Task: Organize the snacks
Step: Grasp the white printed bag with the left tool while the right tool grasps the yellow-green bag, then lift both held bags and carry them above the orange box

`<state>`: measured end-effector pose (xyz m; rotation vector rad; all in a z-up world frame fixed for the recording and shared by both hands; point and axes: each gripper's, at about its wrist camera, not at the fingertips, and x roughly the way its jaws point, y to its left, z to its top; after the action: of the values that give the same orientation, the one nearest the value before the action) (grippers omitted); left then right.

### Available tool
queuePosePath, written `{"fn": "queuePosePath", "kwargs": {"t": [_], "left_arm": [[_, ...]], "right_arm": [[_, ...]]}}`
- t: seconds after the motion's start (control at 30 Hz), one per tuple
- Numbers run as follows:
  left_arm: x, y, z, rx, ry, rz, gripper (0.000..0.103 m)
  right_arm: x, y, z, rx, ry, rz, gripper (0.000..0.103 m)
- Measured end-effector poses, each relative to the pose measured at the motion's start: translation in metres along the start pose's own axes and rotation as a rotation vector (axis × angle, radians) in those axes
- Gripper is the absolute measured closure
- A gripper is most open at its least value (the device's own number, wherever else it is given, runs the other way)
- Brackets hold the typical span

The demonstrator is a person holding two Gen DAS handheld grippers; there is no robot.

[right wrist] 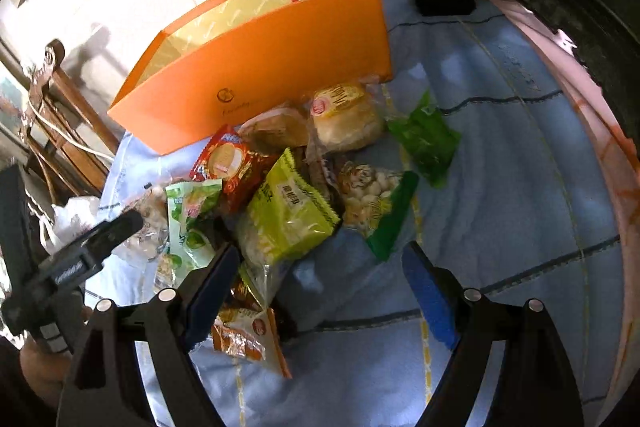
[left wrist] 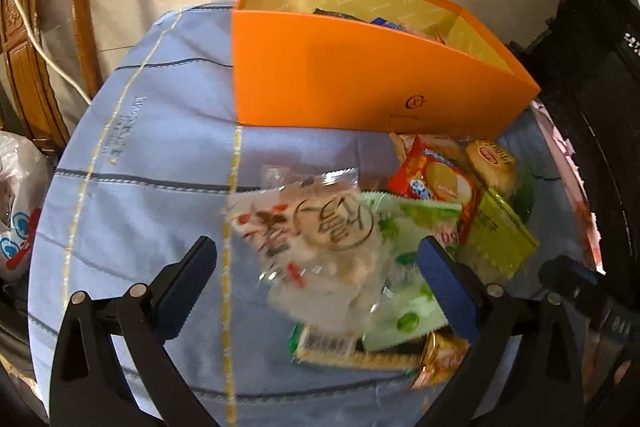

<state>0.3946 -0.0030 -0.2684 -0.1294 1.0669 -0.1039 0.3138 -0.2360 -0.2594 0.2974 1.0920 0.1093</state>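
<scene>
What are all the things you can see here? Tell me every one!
Orange cardboard box: one, orange outside, yellow inside, open-topped, standing on the cloth behind the snacks; some packets already inside.
Light blue striped tablecloth: one, covering the table.
Red biscuit packet: one, red, beside the box.
Yellow-green crinkly snack packet: one, middle of the pile.
Wrapped round bun: one, pale yellow, near the box's right end.
Dark green packet: one, right edge of the pile.
Clear packet of white snacks: one, between the left gripper's fingers.
Left gripper: black, blue pads, open.
Right gripper: same, open.
</scene>
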Motion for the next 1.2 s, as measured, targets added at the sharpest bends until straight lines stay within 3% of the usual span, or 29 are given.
{"fn": "queuePosePath", "kwargs": {"t": [0.2, 0.23, 0.3, 0.37, 0.43, 0.8, 1.2], "left_arm": [[0.037, -0.006, 0.002, 0.016, 0.063, 0.065, 0.005], [0.042, -0.004, 0.0, 0.017, 0.078, 0.067, 0.006], [0.043, 0.004, -0.006, 0.002, 0.071, 0.026, 0.025], [0.035, 0.005, -0.009, 0.032, 0.034, 0.018, 0.038], [0.032, 0.006, -0.011, 0.046, 0.025, 0.007, 0.044], [0.006, 0.034, -0.027, -0.027, -0.021, -0.07, 0.048], [-0.054, 0.032, -0.021, 0.005, -0.115, -0.134, 0.048]], "right_arm": [[0.028, 0.019, 0.007, -0.026, 0.02, 0.002, 0.019], [0.036, 0.022, 0.007, -0.027, 0.039, 0.01, 0.035], [0.047, 0.028, 0.006, -0.048, 0.087, 0.056, 0.068], [0.042, 0.032, 0.006, -0.068, 0.071, 0.094, 0.075], [0.036, 0.036, 0.006, -0.088, 0.052, 0.125, 0.08], [0.008, 0.03, 0.0, -0.116, 0.019, 0.16, 0.081], [-0.049, 0.021, -0.001, -0.124, -0.07, 0.189, 0.081]]}}
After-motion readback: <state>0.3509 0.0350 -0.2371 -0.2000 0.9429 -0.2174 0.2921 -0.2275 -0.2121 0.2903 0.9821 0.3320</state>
